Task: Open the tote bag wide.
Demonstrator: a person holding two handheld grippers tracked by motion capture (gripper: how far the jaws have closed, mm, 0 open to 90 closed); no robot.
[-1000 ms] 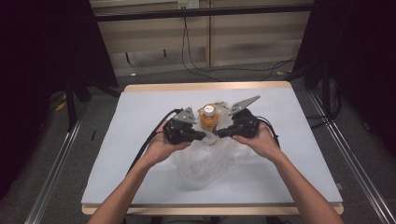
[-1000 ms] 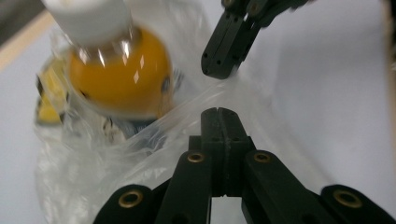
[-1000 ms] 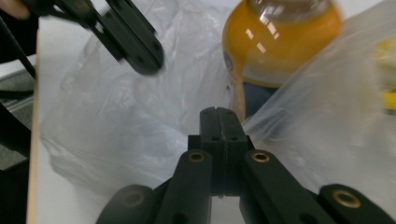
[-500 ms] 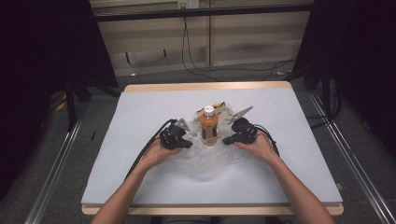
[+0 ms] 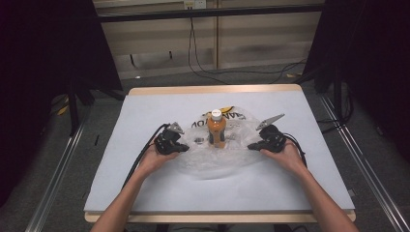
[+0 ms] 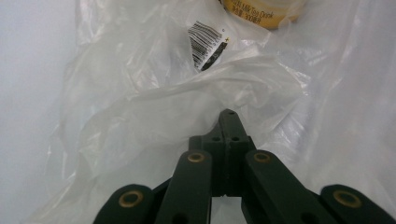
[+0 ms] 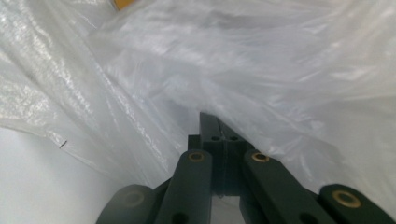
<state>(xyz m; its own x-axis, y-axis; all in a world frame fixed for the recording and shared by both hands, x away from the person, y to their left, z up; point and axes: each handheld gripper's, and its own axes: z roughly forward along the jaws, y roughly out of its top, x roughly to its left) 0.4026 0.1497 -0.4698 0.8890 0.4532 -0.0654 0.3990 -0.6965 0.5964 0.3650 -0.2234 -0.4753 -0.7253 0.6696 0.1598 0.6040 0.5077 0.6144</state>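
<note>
An orange drink bottle (image 5: 216,129) with a white cap stands upright on a clear plastic bag (image 5: 212,162) that lies spread on the white table. My left gripper (image 5: 184,148) is low at the bag's left edge, shut, with a fold of the film pinched at its tips (image 6: 229,115). At the bag's right edge my right gripper (image 5: 251,145) is also shut, its tips (image 7: 210,119) buried in crinkled film. A barcode label (image 6: 208,44) shows through the plastic, and the bottle's yellow label (image 6: 264,9) sits at the top of the left gripper view.
The white table cover (image 5: 145,193) runs wide around the bag, with a wooden rim (image 5: 212,90) at the far edge. Black frames and curtains stand at both sides. Cables (image 5: 140,162) trail from the grippers along the forearms.
Both hands have sunk and moved apart. The bag, earlier gathered up around the bottle, now lies flattened on the table, and the bottle stands exposed.
</note>
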